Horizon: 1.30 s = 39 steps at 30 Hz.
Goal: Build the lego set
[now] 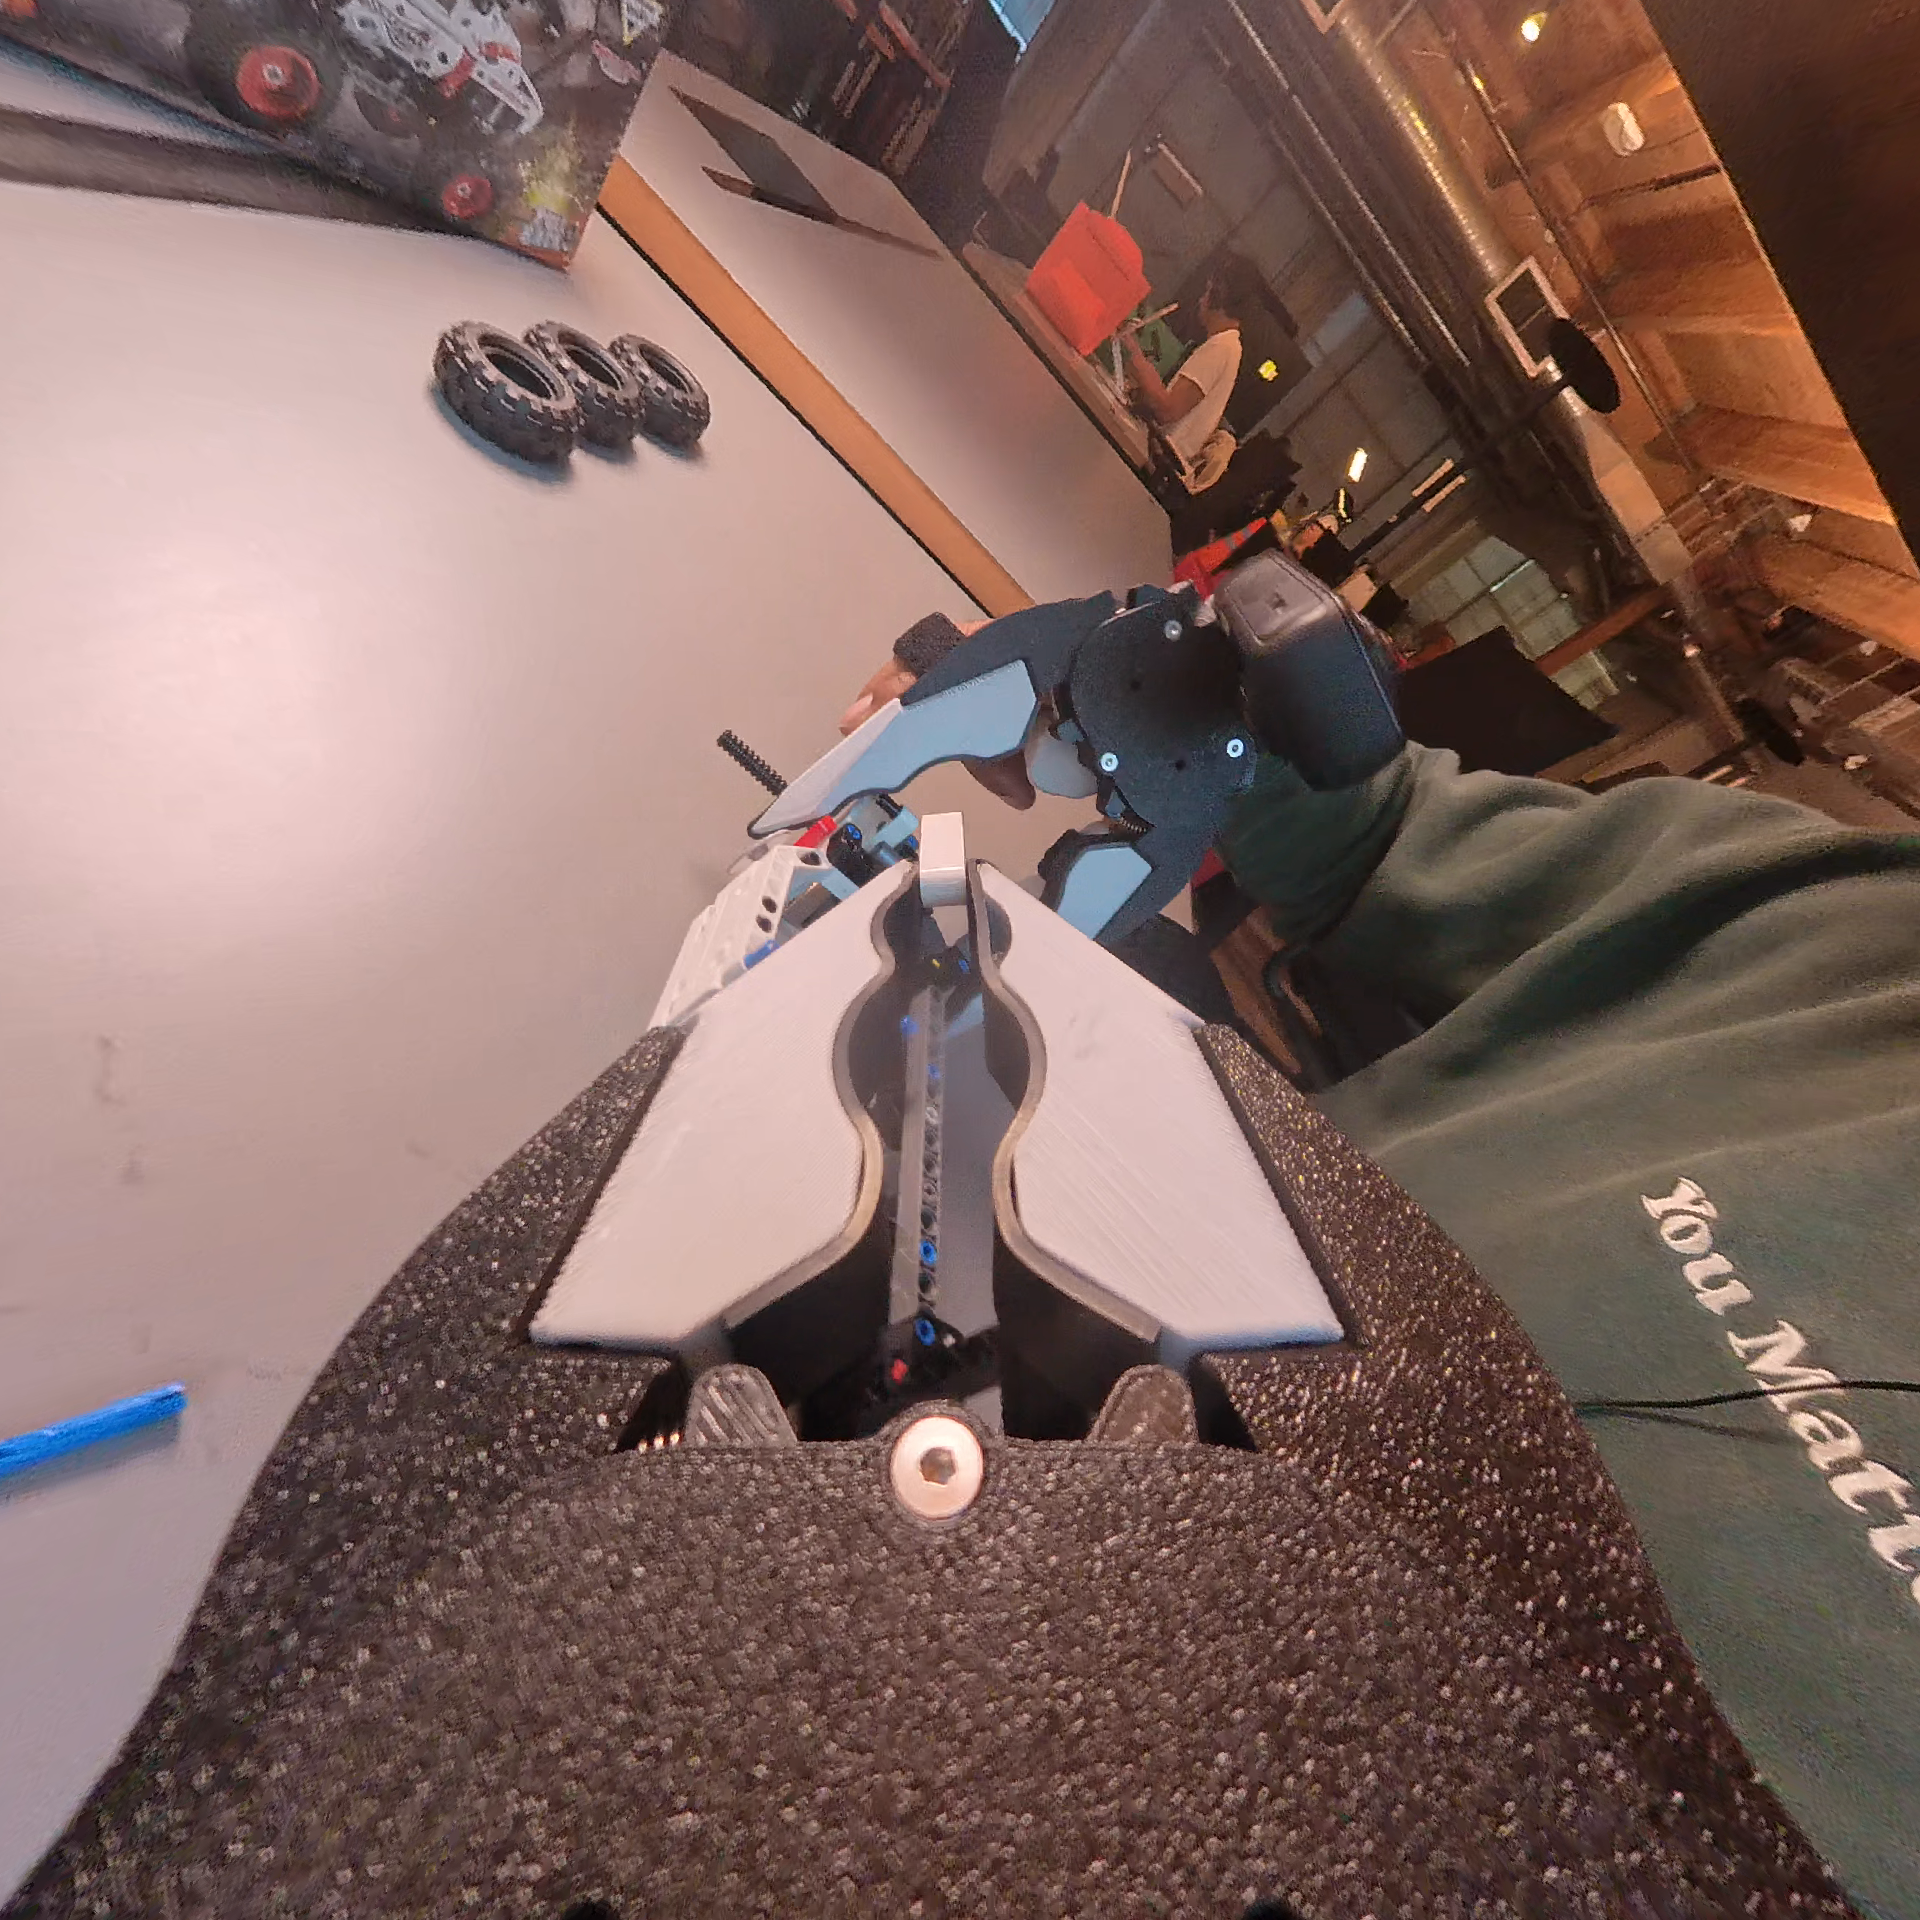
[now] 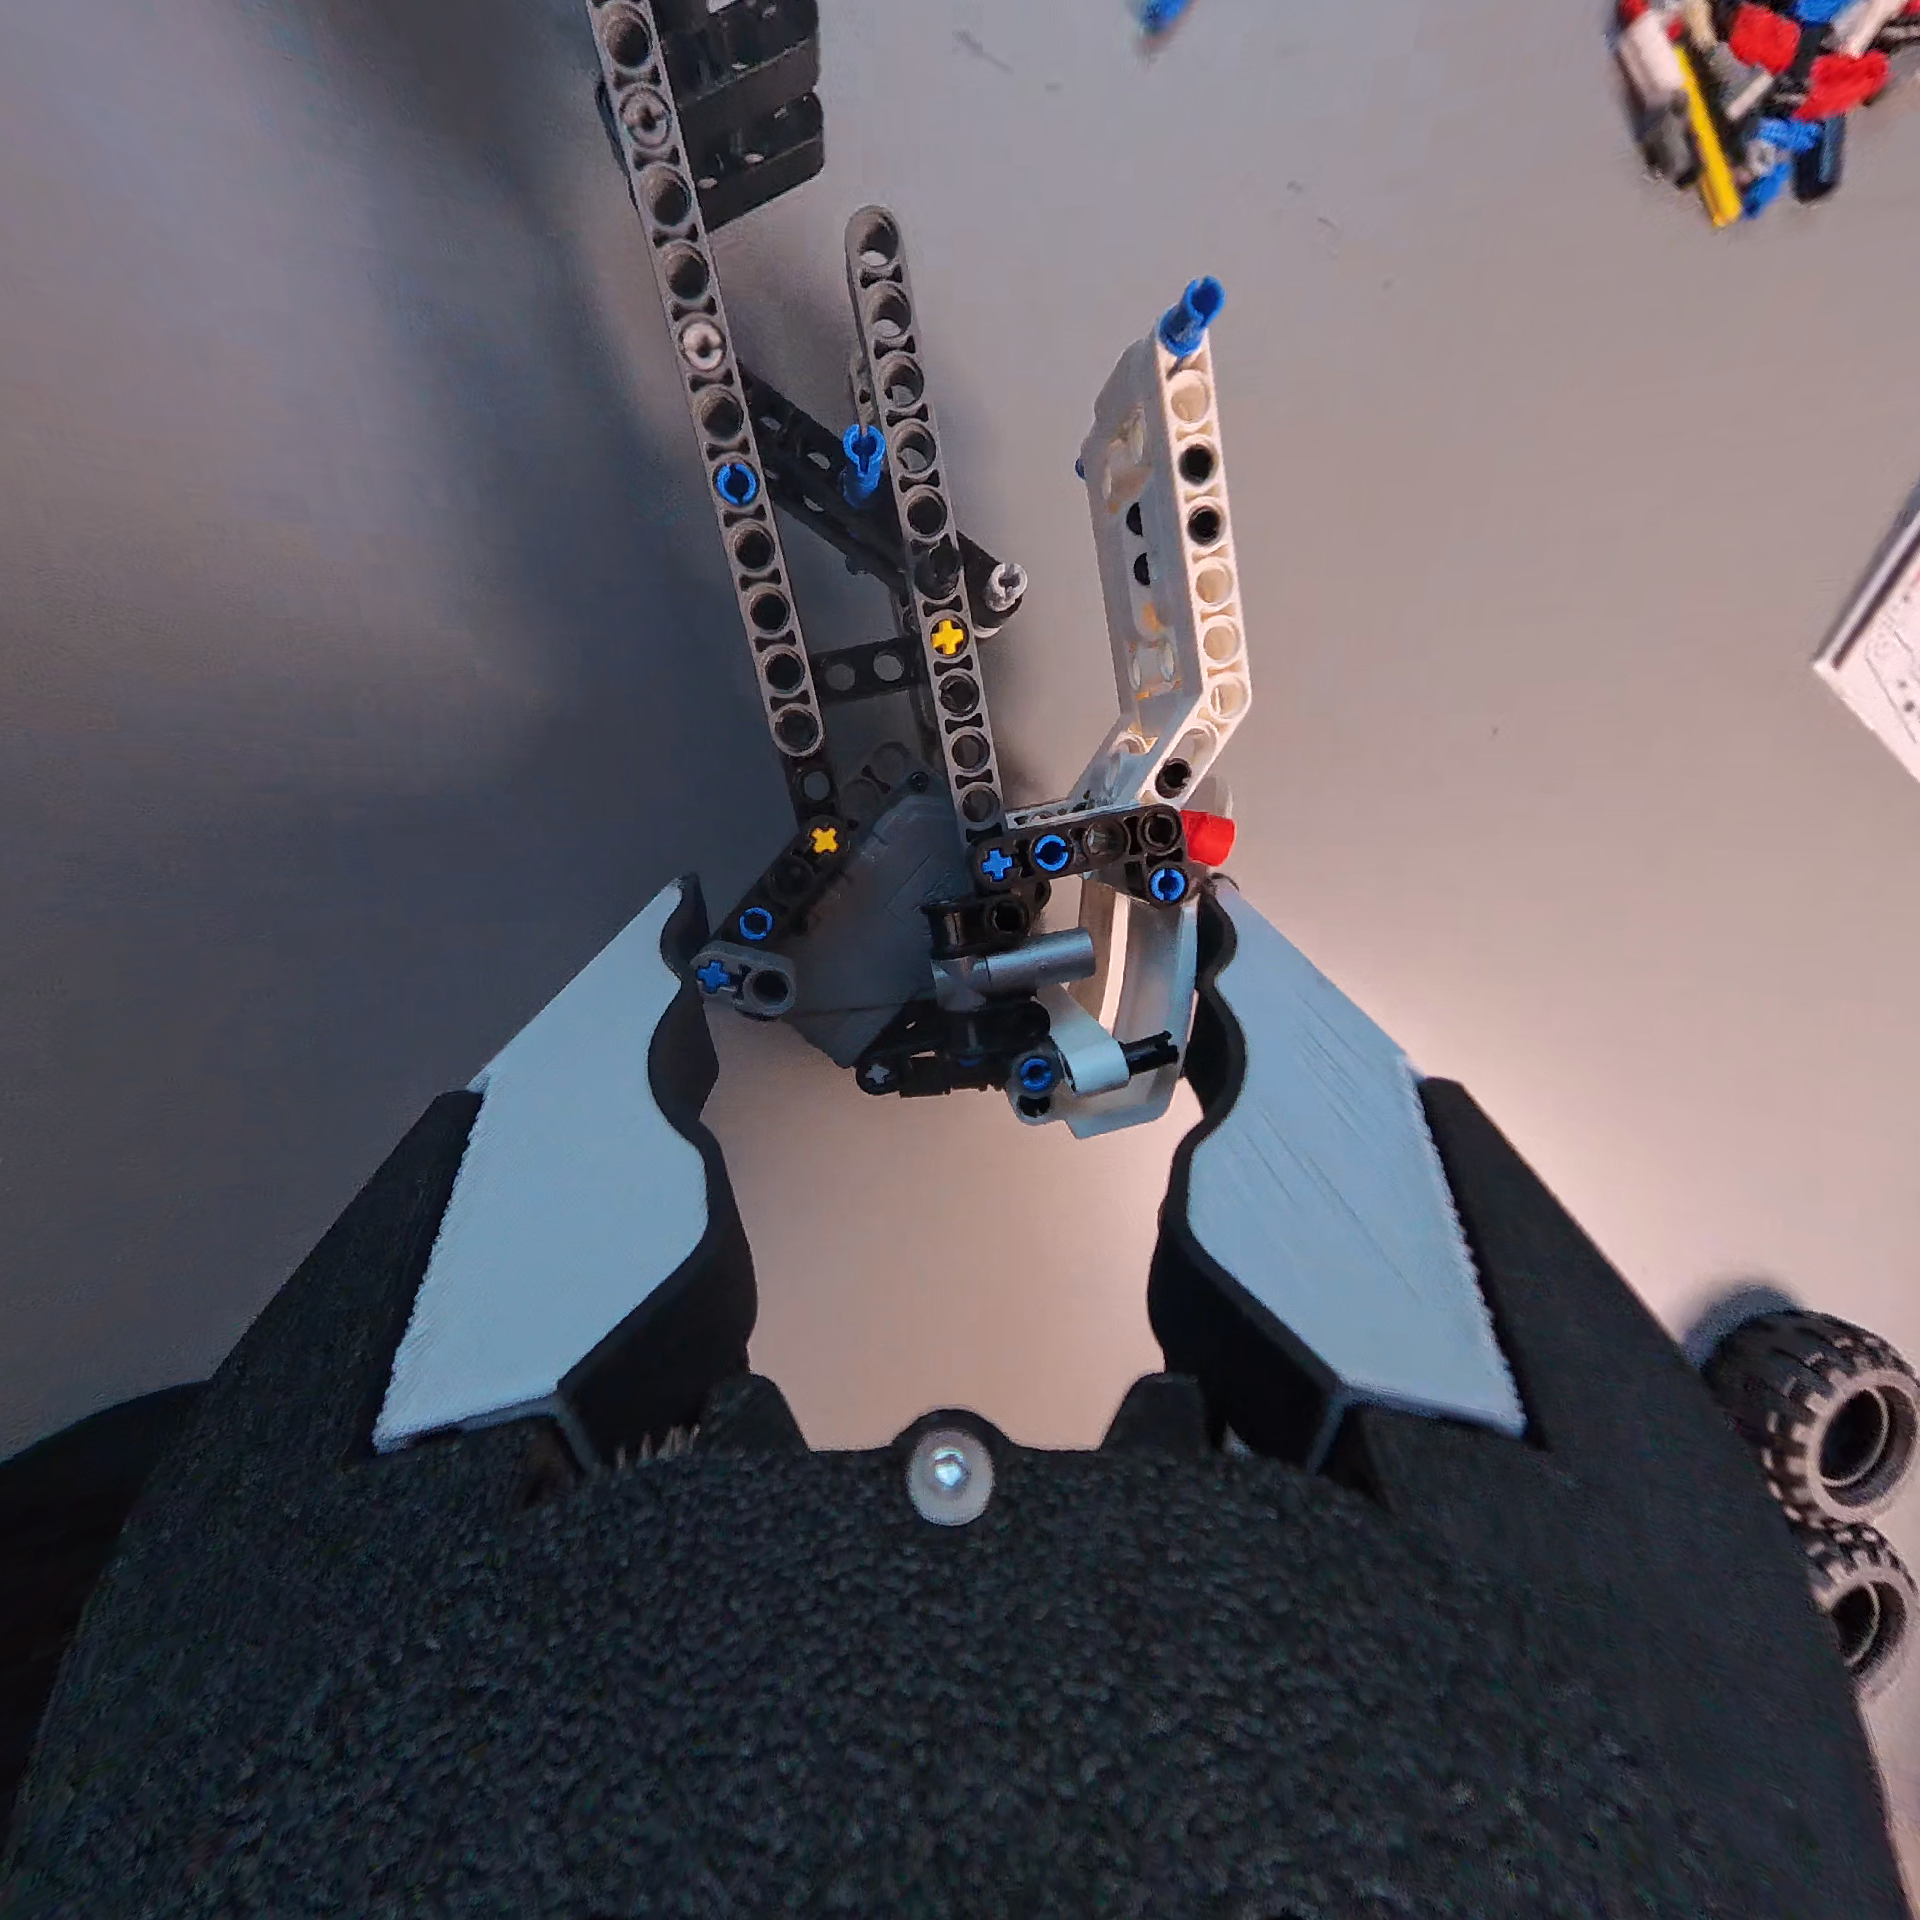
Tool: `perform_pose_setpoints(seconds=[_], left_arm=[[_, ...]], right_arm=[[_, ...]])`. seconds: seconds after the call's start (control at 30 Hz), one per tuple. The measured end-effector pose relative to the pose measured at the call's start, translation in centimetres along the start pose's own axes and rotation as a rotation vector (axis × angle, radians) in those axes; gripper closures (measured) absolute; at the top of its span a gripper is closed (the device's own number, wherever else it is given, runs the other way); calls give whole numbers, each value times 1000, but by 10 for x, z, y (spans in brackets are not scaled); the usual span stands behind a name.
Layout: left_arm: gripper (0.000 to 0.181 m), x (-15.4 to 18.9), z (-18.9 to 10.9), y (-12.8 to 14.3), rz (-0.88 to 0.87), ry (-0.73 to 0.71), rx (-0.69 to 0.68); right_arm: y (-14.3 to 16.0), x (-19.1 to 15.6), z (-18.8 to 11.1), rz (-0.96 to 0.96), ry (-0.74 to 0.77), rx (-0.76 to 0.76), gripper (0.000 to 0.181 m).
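Left tool (image 1: 943,883) clamps my lego chassis (image 2: 935,727) by a white piece; right tool (image 2: 945,914) spread wide around its end. Light, stiff, joints pop apart; hold the grey beams.

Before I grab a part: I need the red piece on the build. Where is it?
Find the half-built frame between the right gripper fingers. Follow its white beam down to the black crossbar; the red pin juts from that bar's end, the frame's only red piece.
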<state>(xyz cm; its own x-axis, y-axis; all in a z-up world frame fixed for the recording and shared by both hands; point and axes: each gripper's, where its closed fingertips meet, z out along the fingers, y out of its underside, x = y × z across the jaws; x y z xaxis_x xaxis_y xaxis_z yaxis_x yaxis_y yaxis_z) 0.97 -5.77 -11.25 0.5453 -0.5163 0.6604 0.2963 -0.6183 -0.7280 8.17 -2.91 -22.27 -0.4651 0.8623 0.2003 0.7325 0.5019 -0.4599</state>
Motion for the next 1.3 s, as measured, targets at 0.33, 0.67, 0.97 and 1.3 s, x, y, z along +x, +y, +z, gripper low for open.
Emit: perform_pose_setpoints(seconds=[0.33, 0.67, 0.97, 1.3], left_arm=[[173, 13, 13, 47, -219, 84, -127], [173, 21, 28, 43, -234, 101, -146], [173, 22, 26, 45, -195, 86, -143], [154, 14, 8, 58, 636, -150, -350]], right_arm=[[-40, -33, -37, 61, 1, 256, 80], [-75, -13, -47, 8, 191, 424, 153], [-80, -11, -45, -60, 247, 425, 166], [-74, -23, -38, -45, 82, 407, 166]])
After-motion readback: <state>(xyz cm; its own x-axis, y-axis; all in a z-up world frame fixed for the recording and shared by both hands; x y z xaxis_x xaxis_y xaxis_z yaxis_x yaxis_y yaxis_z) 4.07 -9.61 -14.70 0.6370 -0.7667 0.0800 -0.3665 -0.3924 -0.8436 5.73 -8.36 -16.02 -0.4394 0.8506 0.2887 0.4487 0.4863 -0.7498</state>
